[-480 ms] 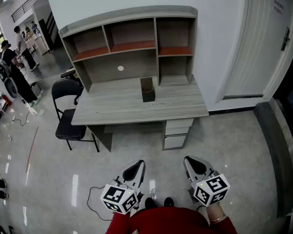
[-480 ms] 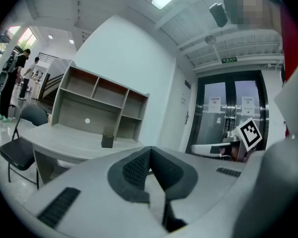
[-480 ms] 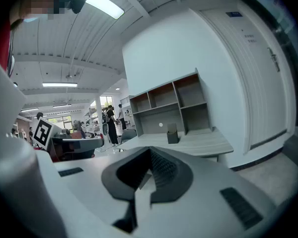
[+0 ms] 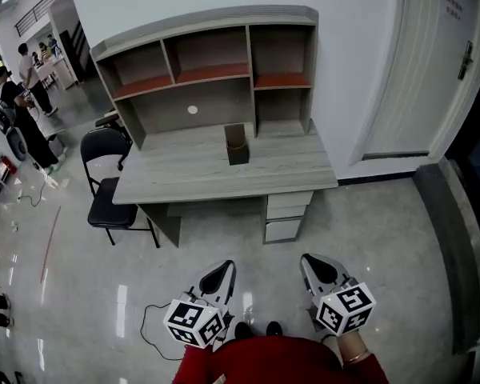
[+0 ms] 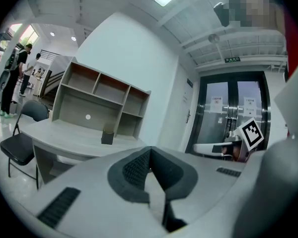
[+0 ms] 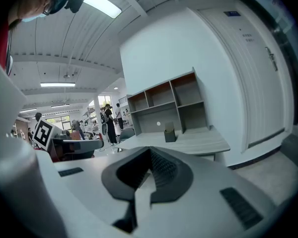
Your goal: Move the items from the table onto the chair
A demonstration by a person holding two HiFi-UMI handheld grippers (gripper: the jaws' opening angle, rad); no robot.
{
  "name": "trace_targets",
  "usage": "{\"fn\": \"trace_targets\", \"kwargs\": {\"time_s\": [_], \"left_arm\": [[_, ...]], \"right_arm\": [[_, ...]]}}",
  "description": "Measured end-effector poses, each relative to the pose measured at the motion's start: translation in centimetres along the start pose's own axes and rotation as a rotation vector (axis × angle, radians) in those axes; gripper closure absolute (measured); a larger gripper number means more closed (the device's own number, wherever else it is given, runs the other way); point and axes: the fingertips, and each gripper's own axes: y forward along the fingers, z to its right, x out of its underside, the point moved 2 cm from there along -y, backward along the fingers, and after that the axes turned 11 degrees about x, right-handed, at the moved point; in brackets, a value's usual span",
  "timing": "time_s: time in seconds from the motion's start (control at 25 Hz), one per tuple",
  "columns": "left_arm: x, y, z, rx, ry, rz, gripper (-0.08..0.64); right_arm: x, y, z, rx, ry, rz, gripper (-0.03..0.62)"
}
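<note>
A dark open-topped box (image 4: 237,145) stands upright near the middle of the grey wooden desk (image 4: 184,178). It also shows small in the left gripper view (image 5: 108,135) and the right gripper view (image 6: 169,133). A black folding chair (image 4: 108,192) stands at the desk's left end, its seat bare. My left gripper (image 4: 218,277) and right gripper (image 4: 315,272) hang low over the floor, well short of the desk. Both are shut with nothing between their pads.
The desk carries a hutch of bare shelves (image 4: 200,62) against the white wall. A drawer unit (image 4: 286,214) sits under its right side. A black cable (image 4: 152,320) lies on the shiny floor. Several people (image 4: 20,102) stand far left. A door (image 4: 432,70) is at right.
The desk and chair have shifted slightly left and up in the head view. Both grippers keep their places and stay shut.
</note>
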Motion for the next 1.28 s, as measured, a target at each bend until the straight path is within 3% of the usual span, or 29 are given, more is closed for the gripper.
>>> {"fn": "trace_targets", "kwargs": {"time_s": [0.4, 0.76, 0.92, 1.08, 1.28], "left_arm": [[0.5, 1.5, 0.1, -0.023, -0.013, -0.025, 0.552], [0.7, 5.0, -0.5, -0.048, 0.052, -0.078, 0.552], [0.2, 7.2, -3.3, -0.067, 0.04, -0.09, 0.552], [-0.1, 10.9, -7.4, -0.068, 0.112, -0.15, 0.552], [-2.5, 16.9, -14.5, -0.037, 0.062, -0.136, 0.552]], "right_arm": [[0.2, 0.6, 1.0, -0.029, -0.011, -0.032, 0.58], [0.4, 3.0, 2.7, -0.057, -0.013, -0.07, 0.58], [-0.4, 5.9, 3.9, -0.046, 0.016, -0.072, 0.58], [-1.1, 10.9, 5.0, -0.04, 0.026, -0.086, 0.58], [-4.0, 19.3, 7.1, -0.018, 0.016, -0.105, 0.58]]}}
